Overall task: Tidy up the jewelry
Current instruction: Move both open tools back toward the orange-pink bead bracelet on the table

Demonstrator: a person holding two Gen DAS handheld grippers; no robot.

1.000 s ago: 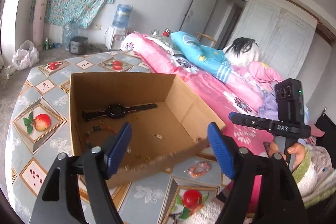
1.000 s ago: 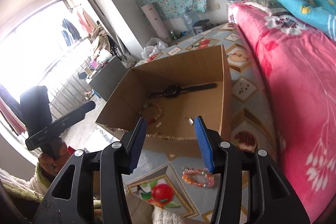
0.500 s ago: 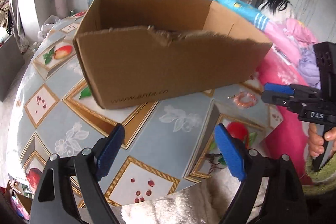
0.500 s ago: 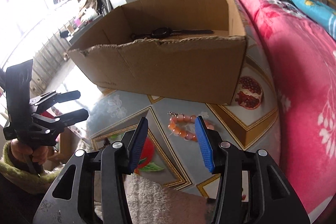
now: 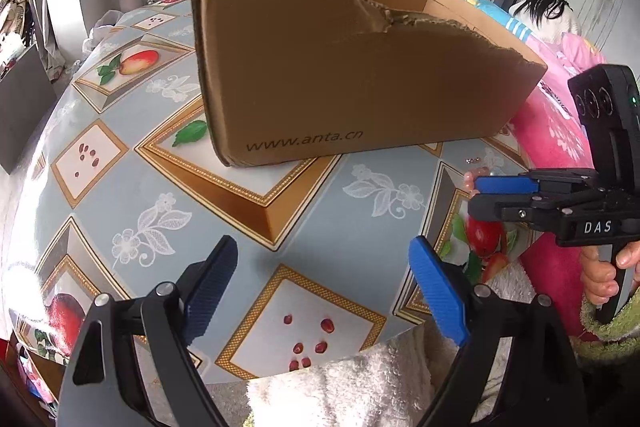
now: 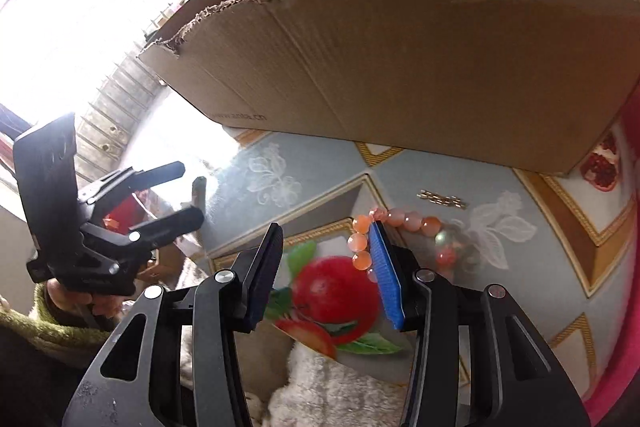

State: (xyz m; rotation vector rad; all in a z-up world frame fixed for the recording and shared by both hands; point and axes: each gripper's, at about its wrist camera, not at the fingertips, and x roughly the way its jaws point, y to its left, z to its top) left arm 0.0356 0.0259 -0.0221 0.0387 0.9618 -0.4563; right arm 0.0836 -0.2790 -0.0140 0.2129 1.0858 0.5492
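An orange bead bracelet [image 6: 404, 219] lies on the patterned table [image 6: 520, 267] in front of a torn cardboard box [image 6: 400, 47], with a short gold chain piece [image 6: 442, 199] just behind it. My right gripper [image 6: 326, 267] hangs low over the bracelet's left side. Its jaws are closing, a few beads sit just inside the blue right pad [image 6: 384, 267], and nothing is pinched. In the left wrist view the right gripper [image 5: 474, 195] hides most of the bracelet [image 5: 476, 171]. My left gripper [image 5: 324, 283] stands wide open over bare table, well short of the box [image 5: 340, 75].
The box's inside is hidden from both views. A pink bed [image 5: 560, 131] runs along the table's right side. White fluffy cloth [image 5: 360, 387] lies at the near table edge. A hand [image 5: 600, 279] in a green sleeve holds the right gripper.
Both grippers have dropped from above the box to low over the table in front of it. The box's contents went out of sight, and the right gripper has come down onto the bracelet.
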